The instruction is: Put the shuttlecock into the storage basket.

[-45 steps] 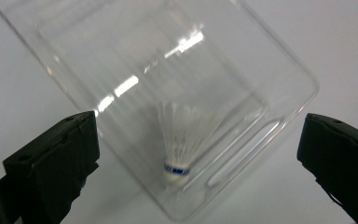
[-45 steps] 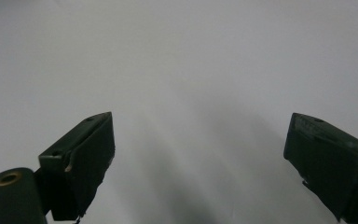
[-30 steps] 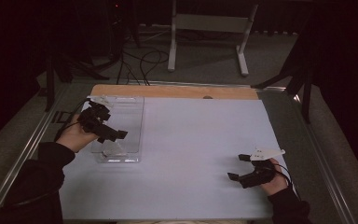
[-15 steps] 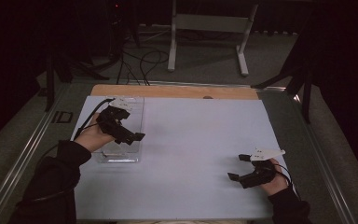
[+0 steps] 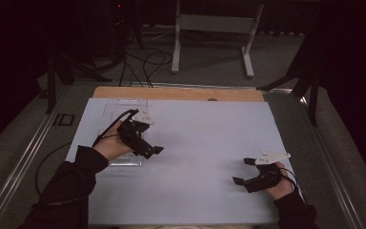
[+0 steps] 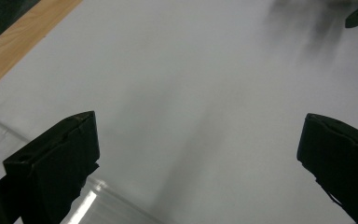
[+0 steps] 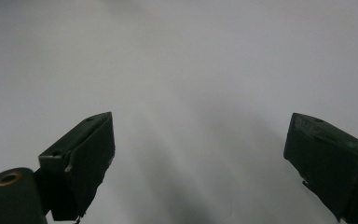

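Clear plastic rectangular tray [image 5: 122,110] is the work piece, lying at about 10 o'clock on the pale grey table sheet [image 5: 200,143], long side running away from the person, near the light wooden strip [image 5: 181,93] at the far edge.

High view: left gripper [image 5: 153,150] hovers over the tray's right rim, near end, tips pointing toward 4 o'clock onto bare sheet, holding nothing. Right gripper [image 5: 242,171] rests at 5 o'clock, well apart from the tray, tips aimed left, nothing between them. Dark sleeves at the bottom, cables trailing from both grippers.

Left gripper view: left gripper [image 6: 200,154] has its black jaws spread wide, bare sheet between them; the clear tray's edge [image 6: 91,205] glints at bottom left just under the left jaw, wooden strip [image 6: 18,39] at top left. A dark bit at top right looks like the other gripper, blurred.

Right gripper view: right gripper [image 7: 200,154] jaws spread wide too, plain grey sheet [image 7: 191,70] ahead, nothing gripped.

Judgement: step reads as between grasps, left hand off the tray and not gripping. Next move likely calls for turning the left jaws back onto the tray rim and closing on the thin wall; clear plastic could slip.
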### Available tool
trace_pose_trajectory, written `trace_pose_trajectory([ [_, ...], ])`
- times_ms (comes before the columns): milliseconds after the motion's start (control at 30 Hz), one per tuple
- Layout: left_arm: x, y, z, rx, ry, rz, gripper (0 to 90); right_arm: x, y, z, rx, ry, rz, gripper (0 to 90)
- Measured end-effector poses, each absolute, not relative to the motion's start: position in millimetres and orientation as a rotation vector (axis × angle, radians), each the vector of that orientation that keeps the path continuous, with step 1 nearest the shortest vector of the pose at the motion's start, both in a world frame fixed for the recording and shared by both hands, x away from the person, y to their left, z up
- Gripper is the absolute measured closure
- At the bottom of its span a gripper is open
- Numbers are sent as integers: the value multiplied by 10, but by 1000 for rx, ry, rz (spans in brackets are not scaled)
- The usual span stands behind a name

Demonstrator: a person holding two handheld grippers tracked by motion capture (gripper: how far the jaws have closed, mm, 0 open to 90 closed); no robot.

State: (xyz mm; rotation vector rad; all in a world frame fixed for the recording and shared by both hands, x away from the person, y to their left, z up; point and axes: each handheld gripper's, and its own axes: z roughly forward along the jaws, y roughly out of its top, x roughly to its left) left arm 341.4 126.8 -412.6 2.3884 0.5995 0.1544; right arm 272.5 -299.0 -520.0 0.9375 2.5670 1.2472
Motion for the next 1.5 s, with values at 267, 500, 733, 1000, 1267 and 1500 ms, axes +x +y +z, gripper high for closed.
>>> trace_pose_trajectory([
  [267,3308,1037,-4251,2418,488,143,0,2727,-2980,-5212,914,2567,1212,90],
  [500,3233,876,-4384,2406,459,80,0,2725,-2975,-5212,914,2571,1221,90],
  [733,3147,820,-4516,2376,455,40,0,2718,-2973,-5219,923,2576,1230,90],
  [1000,3003,811,-4668,2371,441,3,0,2715,-2974,-5217,915,2575,1244,90],
  [1267,2833,833,-4851,2384,417,-18,0,2709,-2968,-5222,906,2584,1230,90],
  [1500,2728,923,-4980,2415,423,-32,0,2706,-2972,-5226,898,2579,1233,90],
])
